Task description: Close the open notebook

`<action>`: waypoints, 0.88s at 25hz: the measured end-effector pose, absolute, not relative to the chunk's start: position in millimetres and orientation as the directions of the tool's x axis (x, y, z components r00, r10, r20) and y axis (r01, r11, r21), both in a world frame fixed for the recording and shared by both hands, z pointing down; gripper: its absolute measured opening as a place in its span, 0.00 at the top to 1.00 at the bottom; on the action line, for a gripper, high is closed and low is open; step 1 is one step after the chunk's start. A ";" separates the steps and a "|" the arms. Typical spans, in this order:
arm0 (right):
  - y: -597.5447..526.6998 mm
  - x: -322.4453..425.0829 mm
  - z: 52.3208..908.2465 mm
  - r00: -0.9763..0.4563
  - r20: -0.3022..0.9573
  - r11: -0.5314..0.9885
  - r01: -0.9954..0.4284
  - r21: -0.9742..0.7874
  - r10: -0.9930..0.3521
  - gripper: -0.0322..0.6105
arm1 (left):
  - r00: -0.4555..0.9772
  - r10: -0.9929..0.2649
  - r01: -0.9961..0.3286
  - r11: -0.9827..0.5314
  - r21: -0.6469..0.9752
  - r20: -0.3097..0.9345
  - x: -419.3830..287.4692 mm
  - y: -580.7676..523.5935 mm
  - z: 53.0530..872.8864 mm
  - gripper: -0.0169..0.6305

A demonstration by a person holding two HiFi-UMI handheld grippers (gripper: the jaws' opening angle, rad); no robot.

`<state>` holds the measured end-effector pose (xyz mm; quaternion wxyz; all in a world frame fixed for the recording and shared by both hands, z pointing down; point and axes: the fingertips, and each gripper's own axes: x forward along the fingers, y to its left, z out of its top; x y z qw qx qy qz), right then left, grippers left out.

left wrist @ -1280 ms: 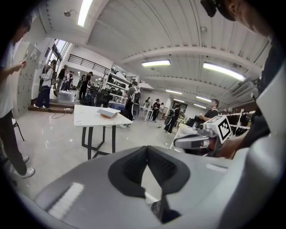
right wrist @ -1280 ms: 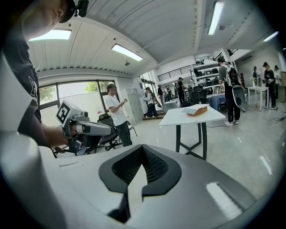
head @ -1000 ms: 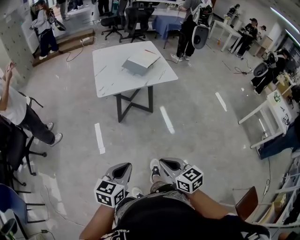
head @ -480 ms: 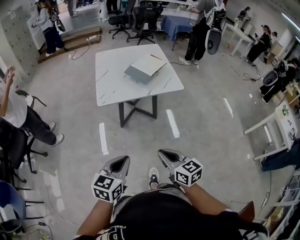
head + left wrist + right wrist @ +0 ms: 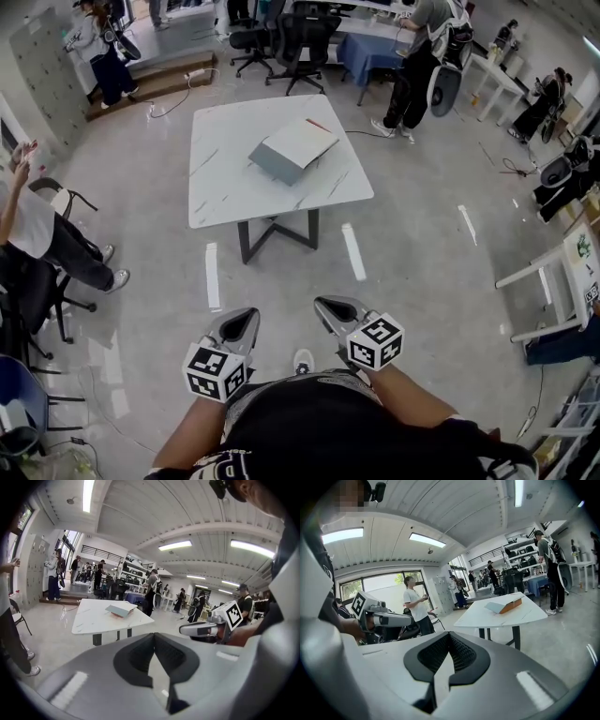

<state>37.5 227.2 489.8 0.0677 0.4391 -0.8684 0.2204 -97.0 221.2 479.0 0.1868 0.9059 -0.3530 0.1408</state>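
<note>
The notebook (image 5: 292, 148) lies on a white marble-look table (image 5: 234, 178), grey cover and pale pages propped partly open. It is far ahead of both grippers, across bare floor. My left gripper (image 5: 247, 314) and right gripper (image 5: 324, 303) are held close to the body, pointing toward the table. Both are shut with nothing between the jaws. In the left gripper view the notebook (image 5: 121, 609) shows beyond the closed left gripper (image 5: 153, 634). In the right gripper view the notebook (image 5: 505, 605) sits on the table (image 5: 487, 616) beyond the closed right gripper (image 5: 449, 634).
White tape strips (image 5: 212, 275) mark the floor before the table. A person (image 5: 37, 234) sits by chairs at the left. Office chairs (image 5: 295, 37) and a standing person (image 5: 427, 66) are behind the table. Other desks (image 5: 553, 281) stand at the right.
The table and notebook have drawn nearer and lower in the head view as the person walks forward. Both grippers stay shut and side by side.
</note>
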 end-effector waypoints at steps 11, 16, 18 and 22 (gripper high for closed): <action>187.5 82.8 486.0 -0.640 0.301 0.559 -0.766 -0.317 -0.707 0.95 | 0.684 -0.622 -0.721 -0.655 0.225 0.381 -49.4 178.0 468.9 0.88; 180.8 94.4 488.2 -0.643 0.303 0.552 -0.763 -0.336 -0.703 0.95 | 0.681 -0.612 -0.723 -0.650 0.234 0.402 -41.6 178.8 471.5 0.88; 179.8 93.9 489.3 -0.646 0.304 0.559 -0.761 -0.330 -0.700 0.95 | 0.678 -0.612 -0.726 -0.646 0.238 0.407 -41.4 177.5 475.4 0.88; 181.3 92.6 500.3 -0.649 0.320 0.557 -0.759 -0.338 -0.690 0.95 | 0.682 -0.607 -0.722 -0.646 0.246 0.407 -38.4 174.2 482.2 0.88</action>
